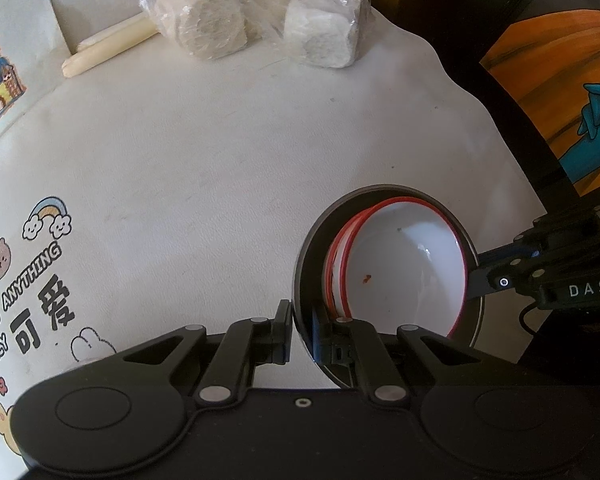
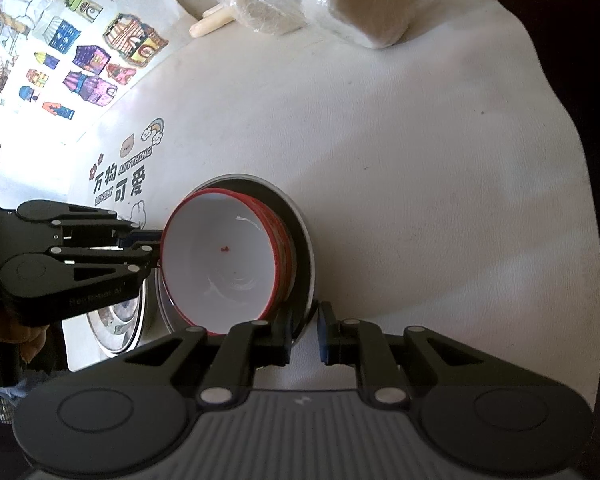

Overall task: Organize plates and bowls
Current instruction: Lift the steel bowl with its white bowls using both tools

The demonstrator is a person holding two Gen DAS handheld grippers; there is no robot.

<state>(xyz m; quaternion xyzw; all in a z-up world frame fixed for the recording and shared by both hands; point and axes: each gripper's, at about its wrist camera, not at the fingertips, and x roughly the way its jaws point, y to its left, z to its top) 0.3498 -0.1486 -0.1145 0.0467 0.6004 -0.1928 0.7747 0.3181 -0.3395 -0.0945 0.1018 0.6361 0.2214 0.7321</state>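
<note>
1. A cream, leather-look table cover [image 1: 228,152] printed with cartoon stickers fills both views; at twelve o'clock sit plastic-wrapped pale blocks [image 1: 252,12] and a cream stick [image 1: 108,46].

2. The task's things are gathered in one stack: white bowls with red rims [image 1: 404,268], nested, sit in a dark round metal plate [image 1: 306,240] at about four o'clock in the left wrist view and near centre in the right wrist view.

3. The left gripper [image 1: 302,334] has its jaws narrowed on the plate's near rim — one finger outside, one inside — so it appears clamped on the plate, probably to steady or lift it.

4. The right gripper [image 2: 304,330] straddles the opposite rim at six o'clock of its own view. A visible gap sits between its pads and the rim, so I judge it open, not yet bearing load.

5. Holding at opposite edges would keep the stack level, in my judgement.

6. Hard to make out: how many bowls are nested — at least two rims show. A shiny metal object [image 2: 116,320] at eight o'clock in the right view is half hidden behind the left gripper. A small red speck lies in the top bowl.
</note>
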